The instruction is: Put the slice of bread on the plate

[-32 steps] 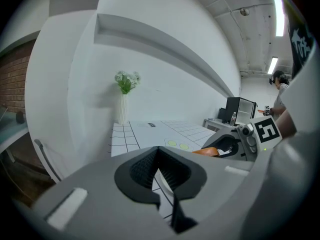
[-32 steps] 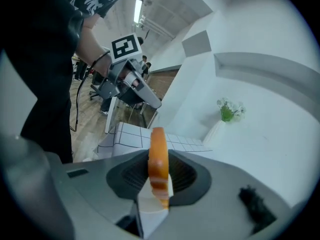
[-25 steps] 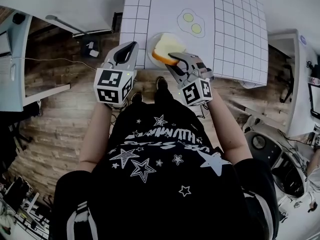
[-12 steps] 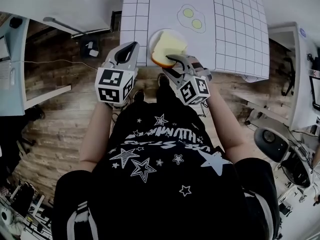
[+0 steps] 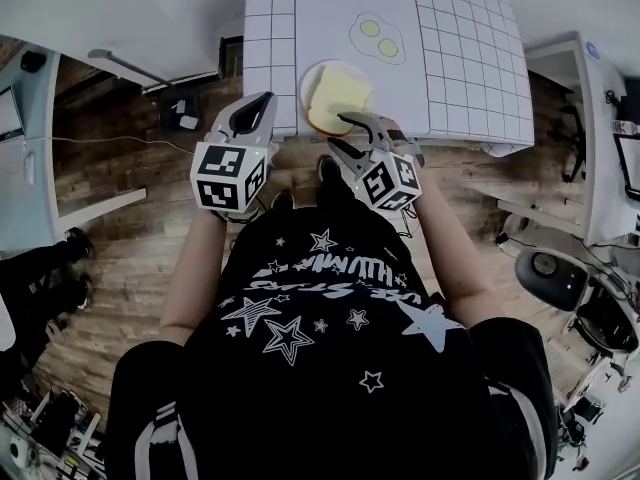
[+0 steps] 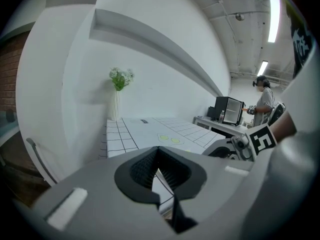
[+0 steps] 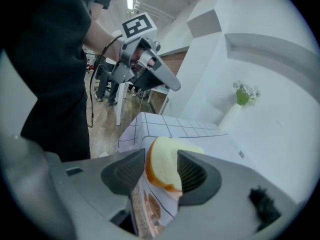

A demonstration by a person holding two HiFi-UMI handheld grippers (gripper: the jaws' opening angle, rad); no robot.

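A slice of bread with a brown crust lies on the white plate at the near edge of the grid-patterned table. My right gripper reaches to the slice's near edge. Its jaws are opening, and in the right gripper view the bread sits between the pads of my right gripper, with a gap on the left side. My left gripper hovers shut and empty just left of the plate, over the table's near edge. The left gripper view shows my left gripper with its pads together.
A flat fried-egg shape lies on the table beyond the plate. A white vase with green sprigs stands at the table's far end. A person stands by a desk in the background. Wooden floor surrounds the table.
The bread has come down from a tilted hold to lie on the plate. The right gripper's jaws have spread apart around it. The left gripper has stayed put.
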